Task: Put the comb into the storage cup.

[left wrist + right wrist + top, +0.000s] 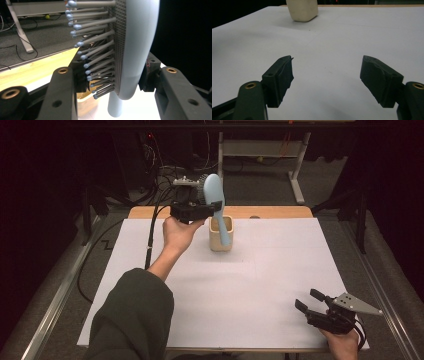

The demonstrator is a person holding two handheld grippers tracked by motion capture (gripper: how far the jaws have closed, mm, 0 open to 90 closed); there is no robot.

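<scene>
Nearest, the right gripper (311, 303) rests on the white table (250, 290), jaws spread, holding nothing. Farther off, the left gripper (216, 207) pinches one pale blue hairbrush (216, 200) with grey ball-tipped bristles, upright, handle inside one cream cup (221, 235).

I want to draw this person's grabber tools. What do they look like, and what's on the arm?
Both tools are black with two chunky jaws and brass-ringed holes. The left gripper trails a black cable. The right gripper carries a grey three-cornered plate. The left arm wears a dark green sleeve.
</scene>
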